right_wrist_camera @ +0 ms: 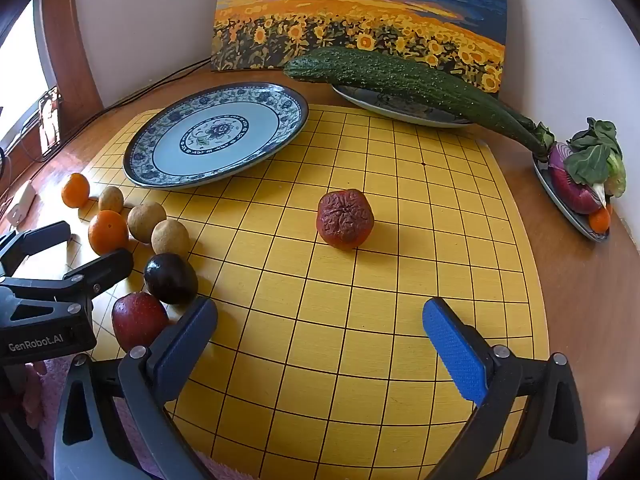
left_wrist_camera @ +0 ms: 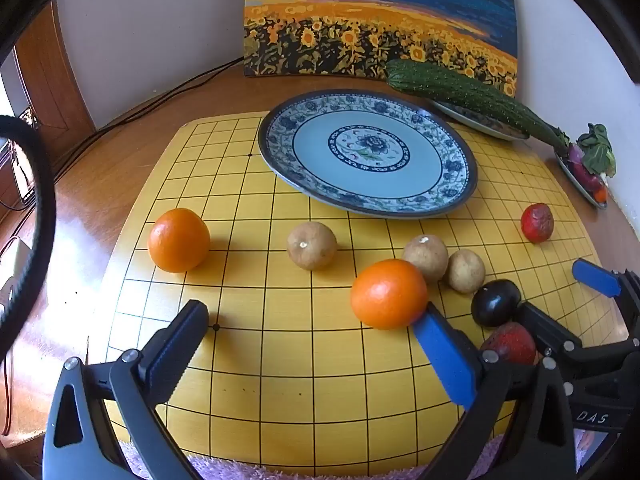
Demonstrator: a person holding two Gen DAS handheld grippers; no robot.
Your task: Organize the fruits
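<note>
With both pairs of jaws spread wide and holding nothing, neither tool has yet taken a fruit. The left gripper (left_wrist_camera: 312,340) hangs low over the yellow Go board (left_wrist_camera: 304,360), its blue-padded finger just beside, perhaps touching, the near orange (left_wrist_camera: 389,293). The right gripper (right_wrist_camera: 320,344) hovers above bare grid, pointing toward the wrinkled red fruit (right_wrist_camera: 345,219), which sits alone and well apart from the rest.

Just left of the right gripper lie a red apple-like fruit (right_wrist_camera: 138,320) and a dark plum-like fruit (right_wrist_camera: 170,278), touching or nearly so. Beyond them sit three tan round fruits, two close together (left_wrist_camera: 425,257) (left_wrist_camera: 465,271) and one on its own (left_wrist_camera: 311,245), and a second orange (left_wrist_camera: 178,239) further left. The empty blue-and-white patterned plate (left_wrist_camera: 460,184) rests at the board's far side and looks the likely destination.

The oranges should be firm, moderately heavy and apt to roll; gripping across the widest girth, pads level, seems safest. The wrinkled fruit looks soft and shrivelled, so a light squeeze on opposite flanks is probably wise. The smooth dark fruit may slip.

Behind, a cucumber (right_wrist_camera: 400,80) lies across another plate (right_wrist_camera: 392,110), a dish of vegetables (right_wrist_camera: 576,192) stands right, and a sunflower painting (right_wrist_camera: 360,16) leans on the wall.
</note>
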